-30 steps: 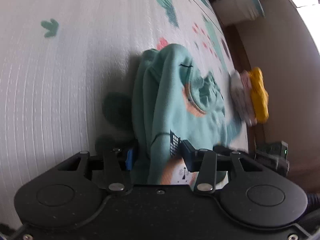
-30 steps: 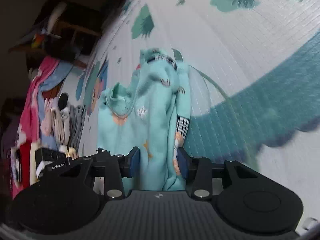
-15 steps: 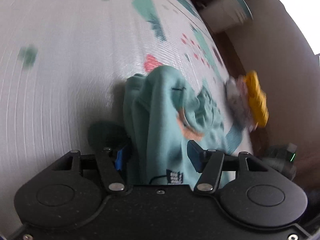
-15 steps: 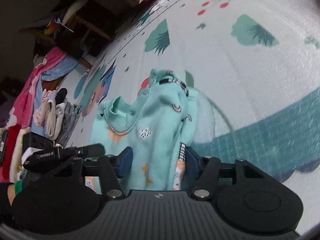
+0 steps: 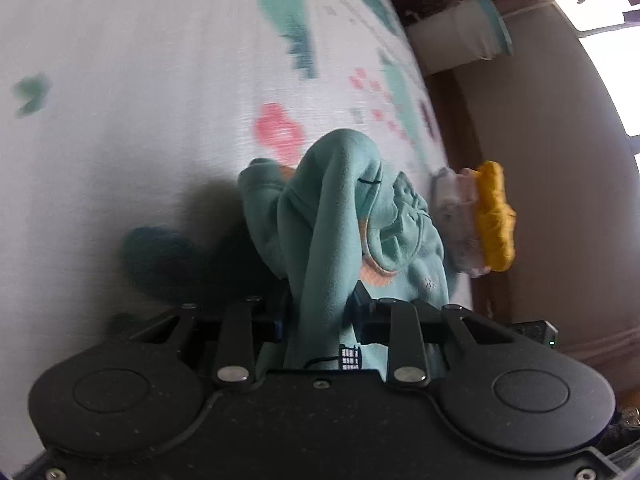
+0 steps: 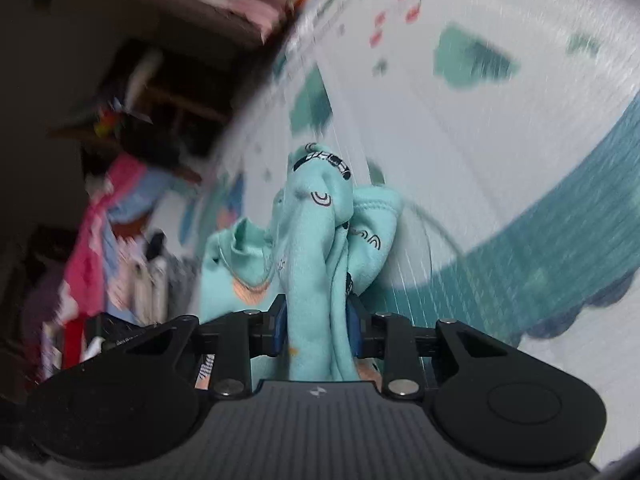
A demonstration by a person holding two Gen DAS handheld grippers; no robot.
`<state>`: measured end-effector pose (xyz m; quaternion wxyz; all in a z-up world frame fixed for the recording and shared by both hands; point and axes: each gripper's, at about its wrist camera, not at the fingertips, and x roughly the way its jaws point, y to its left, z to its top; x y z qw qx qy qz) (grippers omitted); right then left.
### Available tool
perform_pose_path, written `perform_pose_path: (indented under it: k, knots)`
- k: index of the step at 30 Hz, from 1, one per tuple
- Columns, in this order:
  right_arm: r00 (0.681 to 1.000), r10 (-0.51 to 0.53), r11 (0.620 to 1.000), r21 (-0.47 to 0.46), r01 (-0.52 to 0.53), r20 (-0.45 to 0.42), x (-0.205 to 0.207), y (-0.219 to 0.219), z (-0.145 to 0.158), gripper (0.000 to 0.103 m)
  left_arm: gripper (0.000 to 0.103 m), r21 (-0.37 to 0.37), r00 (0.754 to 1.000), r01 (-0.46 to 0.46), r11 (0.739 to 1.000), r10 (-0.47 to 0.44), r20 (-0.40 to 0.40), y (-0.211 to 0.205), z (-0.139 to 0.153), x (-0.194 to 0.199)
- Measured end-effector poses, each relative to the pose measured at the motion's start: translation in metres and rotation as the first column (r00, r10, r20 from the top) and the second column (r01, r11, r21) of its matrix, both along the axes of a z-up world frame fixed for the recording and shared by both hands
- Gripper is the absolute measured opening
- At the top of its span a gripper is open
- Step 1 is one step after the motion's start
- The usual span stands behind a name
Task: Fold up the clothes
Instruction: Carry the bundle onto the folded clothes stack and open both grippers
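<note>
We have just gathered the teal garment (image 5: 332, 216) off the patterned play mat (image 5: 120, 80), and both the left gripper (image 5: 320, 316) and the right gripper (image 6: 318, 320) are closing their jaws, each pinching a bunched ridge of the cloth. It hangs crumpled between us, its far end still on the mat. Next, we judge, we should lift and draw it apart to spread it flat before any fold.
</note>
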<state>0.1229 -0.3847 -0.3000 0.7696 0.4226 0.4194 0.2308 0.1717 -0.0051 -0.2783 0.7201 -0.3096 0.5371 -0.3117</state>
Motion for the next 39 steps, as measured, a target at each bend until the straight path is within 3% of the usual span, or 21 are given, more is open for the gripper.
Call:
perform_pose_path:
  k: [7, 10, 17, 20, 23, 25, 29, 31, 32, 33, 35, 36, 37, 39]
  knots:
    - [0.975, -0.154, 0.988, 0.046, 0.148, 0.158, 0.007, -0.071, 0.055, 0.032, 0.028, -0.065, 0.983, 0.13, 0.989, -0.121, 0.137, -0.084, 0.064, 0.051]
    - [0.945, -0.239, 0.971, 0.081, 0.227, 0.223, 0.01, -0.107, 0.076, 0.032, 0.028, -0.072, 0.958, 0.218, 0.973, -0.2, 0.205, -0.139, 0.096, 0.078]
    - [0.857, -0.371, 0.924, 0.051, 0.378, 0.359, 0.014, -0.222, 0.128, 0.032, 0.028, -0.094, 0.894, 0.372, 0.923, -0.33, 0.304, -0.268, 0.139, 0.114]
    - [0.805, -0.429, 0.891, 0.044, 0.453, 0.408, 0.012, -0.27, 0.148, 0.032, 0.028, -0.135, 0.872, 0.423, 0.896, -0.363, 0.328, -0.331, 0.148, 0.127]
    - [0.728, -0.494, 0.837, 0.033, 0.546, 0.475, 0.006, -0.313, 0.161, 0.032, 0.028, -0.171, 0.855, 0.458, 0.872, -0.379, 0.354, -0.384, 0.152, 0.135]
    - [0.686, -0.535, 0.802, 0.043, 0.595, 0.493, 0.004, -0.332, 0.16, 0.032, 0.028, -0.179, 0.843, 0.475, 0.862, -0.387, 0.372, -0.413, 0.153, 0.137]
    - [0.618, -0.634, 0.729, 0.093, 0.678, 0.465, 0.007, -0.372, 0.147, 0.031, 0.028, -0.194, 0.844, 0.485, 0.853, -0.398, 0.36, -0.465, 0.148, 0.145]
    - [0.577, -0.694, 0.682, 0.136, 0.719, 0.431, 0.011, -0.385, 0.134, 0.031, 0.031, -0.145, 0.846, 0.462, 0.875, -0.386, 0.368, -0.483, 0.143, 0.147]
    - [0.572, -0.71, 0.664, 0.118, 0.739, 0.41, 0.015, -0.388, 0.126, 0.032, 0.038, -0.072, 0.857, 0.419, 0.905, -0.368, 0.361, -0.49, 0.138, 0.147]
    - [0.579, -0.728, 0.641, 0.064, 0.765, 0.369, 0.024, -0.388, 0.114, 0.033, 0.052, 0.002, 0.867, 0.373, 0.928, -0.349, 0.356, -0.497, 0.132, 0.147]
    - [0.621, -0.743, 0.621, -0.086, 0.779, 0.249, 0.047, -0.386, 0.09, 0.041, 0.056, 0.134, 0.869, 0.292, 0.947, -0.321, 0.376, -0.501, 0.125, 0.145]
    - [0.625, -0.751, 0.605, -0.155, 0.781, 0.214, 0.052, -0.386, 0.081, 0.042, 0.056, 0.18, 0.859, 0.262, 0.948, -0.314, 0.405, -0.498, 0.123, 0.142]
    - [0.611, -0.756, 0.586, -0.171, 0.792, 0.236, 0.049, -0.384, 0.078, 0.043, 0.056, 0.19, 0.827, 0.257, 0.948, -0.317, 0.465, -0.492, 0.124, 0.135]
    - [0.564, -0.743, 0.526, -0.206, 0.825, 0.362, 0.034, -0.377, 0.09, 0.044, 0.057, 0.21, 0.744, 0.259, 0.943, -0.334, 0.579, -0.479, 0.13, 0.117]
